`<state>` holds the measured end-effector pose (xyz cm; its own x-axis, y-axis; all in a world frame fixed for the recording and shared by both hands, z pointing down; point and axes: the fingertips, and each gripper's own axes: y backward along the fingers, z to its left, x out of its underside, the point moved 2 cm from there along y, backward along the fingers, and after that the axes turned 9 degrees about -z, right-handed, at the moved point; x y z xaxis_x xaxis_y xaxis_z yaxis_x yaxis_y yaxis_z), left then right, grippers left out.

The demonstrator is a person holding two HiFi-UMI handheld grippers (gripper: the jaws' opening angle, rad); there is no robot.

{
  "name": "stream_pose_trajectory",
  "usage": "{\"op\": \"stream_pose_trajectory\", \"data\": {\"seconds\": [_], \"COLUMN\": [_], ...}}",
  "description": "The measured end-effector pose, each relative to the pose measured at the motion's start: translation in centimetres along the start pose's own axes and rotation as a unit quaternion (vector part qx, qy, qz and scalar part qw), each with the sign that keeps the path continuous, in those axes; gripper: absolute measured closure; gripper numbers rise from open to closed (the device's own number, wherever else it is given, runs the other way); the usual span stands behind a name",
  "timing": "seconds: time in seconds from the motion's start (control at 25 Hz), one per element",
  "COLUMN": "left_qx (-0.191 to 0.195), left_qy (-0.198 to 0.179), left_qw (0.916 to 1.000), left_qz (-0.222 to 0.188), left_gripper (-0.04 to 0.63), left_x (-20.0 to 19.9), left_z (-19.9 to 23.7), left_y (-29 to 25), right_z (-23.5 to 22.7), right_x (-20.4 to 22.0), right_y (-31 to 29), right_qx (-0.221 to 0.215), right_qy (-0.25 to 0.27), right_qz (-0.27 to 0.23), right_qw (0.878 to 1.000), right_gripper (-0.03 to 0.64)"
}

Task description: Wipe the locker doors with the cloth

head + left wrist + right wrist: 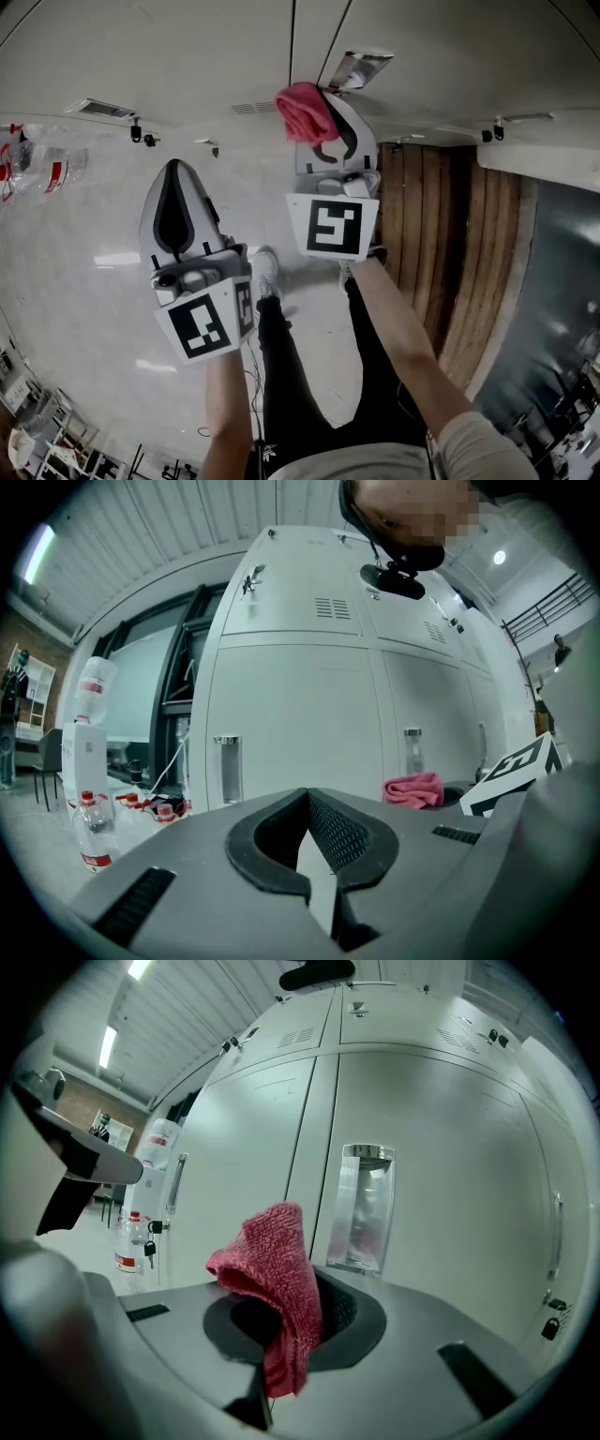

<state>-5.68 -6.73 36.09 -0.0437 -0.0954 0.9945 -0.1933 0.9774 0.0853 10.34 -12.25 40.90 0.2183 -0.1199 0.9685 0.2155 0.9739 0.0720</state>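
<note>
We hold the pink cloth (277, 1269) pinched in the right claw (291, 1314), bunched forward to meet the locker door (459, 1176), while the left claw (314, 844) hangs closed and empty.

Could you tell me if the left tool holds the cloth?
No, the red cloth is clamped in the right tool; the left tool holds nothing.

No legible text, brand, number or sign anywhere.
</note>
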Motion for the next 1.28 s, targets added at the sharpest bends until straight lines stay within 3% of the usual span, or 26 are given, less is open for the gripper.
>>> {"op": "stream_pose_trajectory", "data": {"seconds": [0.32, 0.44, 0.64, 0.84, 1.04, 1.28], "left_qx": [-0.026, -0.034, -0.044, -0.057, -0.074, -0.087], "left_qy": [0.004, 0.002, 0.004, -0.006, -0.006, -0.004], "left_qw": [0.9996, 0.9994, 0.9989, 0.9982, 0.9970, 0.9953], "left_qz": [0.005, 0.006, 0.014, 0.018, 0.022, 0.041], "left_gripper": [0.578, 0.578, 0.578, 0.578, 0.578, 0.578], "left_x": [0.8, 1.1, 1.6, 2.3, 3.7, 5.3], "left_z": [2.9, 4.6, 8.6, 13.8, 18.4, 21.1], "left_y": [1.4, 2.0, 3.2, 5.1, 6.9, 8.6], "right_z": [1.9, 5.6, 13.7, 19.8, 25.5, 27.2], "right_x": [-0.9, -1.8, -2.0, -2.1, -1.2, 0.5], "right_y": [0.1, -0.2, -1.1, -3.0, -5.1, -8.2], "right_qx": [-0.011, -0.042, -0.104, -0.103, -0.114, -0.071], "right_qy": [-0.028, -0.040, -0.032, -0.069, -0.069, -0.105], "right_qz": [-0.008, -0.015, 0.015, -0.001, 0.013, 0.029], "right_qw": [1.000, 0.998, 0.994, 0.992, 0.991, 0.992], "right_gripper": [0.588, 0.588, 0.588, 0.588, 0.588, 0.588]}}
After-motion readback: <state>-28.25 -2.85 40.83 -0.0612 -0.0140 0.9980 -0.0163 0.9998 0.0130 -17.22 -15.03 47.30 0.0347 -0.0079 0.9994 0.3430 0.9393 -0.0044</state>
